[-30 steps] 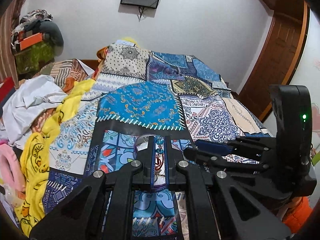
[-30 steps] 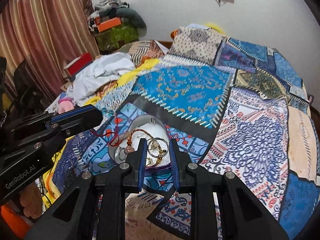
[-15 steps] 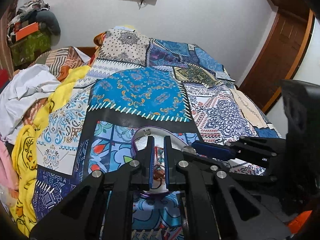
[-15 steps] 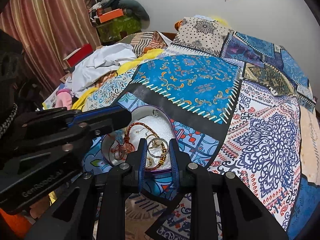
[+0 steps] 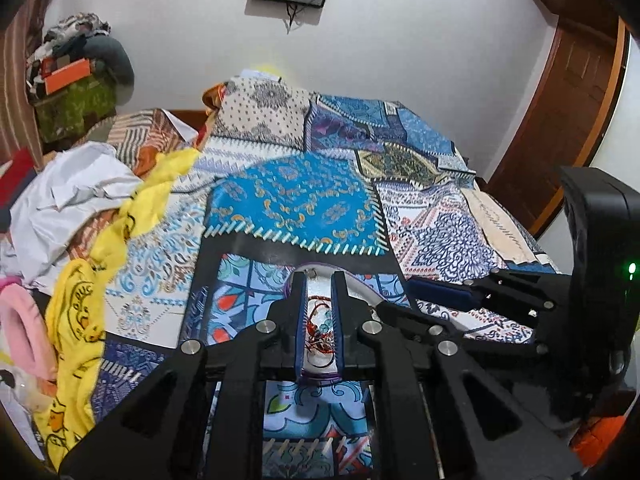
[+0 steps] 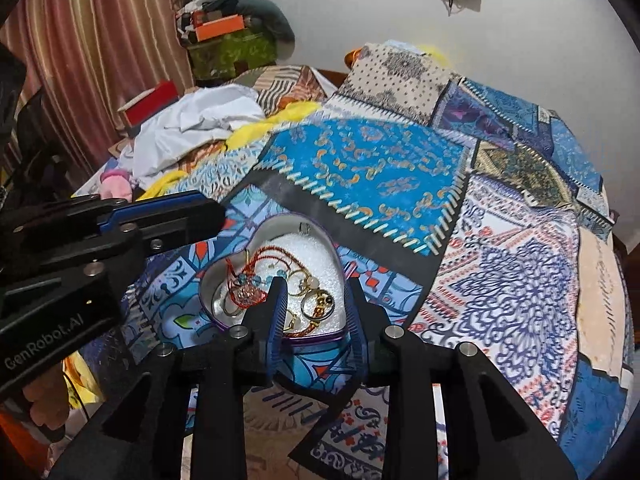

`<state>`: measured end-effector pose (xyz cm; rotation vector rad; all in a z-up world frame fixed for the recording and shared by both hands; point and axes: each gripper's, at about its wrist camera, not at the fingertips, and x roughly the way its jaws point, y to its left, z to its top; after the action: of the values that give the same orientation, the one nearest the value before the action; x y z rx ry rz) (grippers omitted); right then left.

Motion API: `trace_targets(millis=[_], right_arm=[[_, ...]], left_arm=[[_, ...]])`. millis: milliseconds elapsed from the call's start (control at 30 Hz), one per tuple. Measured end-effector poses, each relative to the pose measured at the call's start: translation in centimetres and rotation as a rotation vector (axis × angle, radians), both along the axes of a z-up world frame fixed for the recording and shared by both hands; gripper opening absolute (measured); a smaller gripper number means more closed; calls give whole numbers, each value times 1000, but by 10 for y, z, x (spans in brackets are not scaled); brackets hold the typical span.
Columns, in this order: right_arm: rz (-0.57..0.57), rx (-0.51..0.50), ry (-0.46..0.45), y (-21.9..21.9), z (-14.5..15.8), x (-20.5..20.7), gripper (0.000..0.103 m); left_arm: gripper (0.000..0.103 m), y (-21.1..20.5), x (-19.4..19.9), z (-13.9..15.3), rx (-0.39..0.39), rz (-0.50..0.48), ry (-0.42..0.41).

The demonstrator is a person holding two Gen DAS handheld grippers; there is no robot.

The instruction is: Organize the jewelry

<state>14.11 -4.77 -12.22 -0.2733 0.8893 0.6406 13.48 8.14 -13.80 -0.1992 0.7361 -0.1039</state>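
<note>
A heart-shaped tin [image 6: 312, 236] with a purple rim and white lining sits on the patchwork bedspread. It holds a red thread bracelet with blue beads [image 6: 246, 280], gold rings [image 6: 316, 304] and a thin chain. In the left wrist view the tin's rim [image 5: 360, 282] shows behind the fingers, and the red bracelet [image 5: 319, 326] lies in it. My left gripper [image 5: 319, 280] hovers over the tin, jaws a little apart, nothing between them. My right gripper [image 6: 314, 288] is open at the tin's near edge. The left gripper's fingers [image 6: 176, 216] reach in from the left.
A heap of white, yellow and pink clothes [image 5: 80, 208] lies on the bed's left side. Boxes and bags [image 6: 228, 40] stack by the striped curtain. A wooden door [image 5: 576, 92] stands at the right. The right gripper's body [image 5: 592, 264] is close on the right.
The red bracelet, held in the left gripper a second ago, now lies in the tin. The left jaws have parted and the right jaws have opened wider.
</note>
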Motion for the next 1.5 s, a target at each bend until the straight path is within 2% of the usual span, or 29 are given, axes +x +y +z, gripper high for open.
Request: trace_targets(millis=[300,467,567,633,700,767,833,867,933,1000,1133,1500], right_arm=[[-59,99,-139,-27,67,-24,26],[-96,200,-270,-52,121,-54,27],[-113,273,-366,-70,154,-82,26],[-121,313,-426,-79,172,-100,26],[-132,346,-489,-86,186,-118,27],[-148,371,-546,-92,198,-136,33],[-169,400,-600,-98,206,-153,51],[-178,408,-616,-99,208,-156,56],[-198,418,-656,-101,210,-167,72],[-229,416,-691,-101,211,-174,83],[-277,417,-723,-99,209,-175,103],[-272,399,-718,-103,203,-188,103]], left_arm=[[12,-10,-37,58,61,20,-133],[12,-21,-74,103,90,33,-264],[24,-29,-100,129,118,56,-359],[38,-35,-120,144,139,76,-430],[47,-40,-140,158,157,97,-494],[58,-43,-156,167,170,127,-540],[71,-45,-169,174,179,154,-578],[74,-45,-175,176,186,169,-592],[95,-45,-183,179,192,186,-607],[100,-46,-191,181,190,194,-622],[101,-48,-200,180,211,205,-628],[102,-51,-209,179,203,210,-622]])
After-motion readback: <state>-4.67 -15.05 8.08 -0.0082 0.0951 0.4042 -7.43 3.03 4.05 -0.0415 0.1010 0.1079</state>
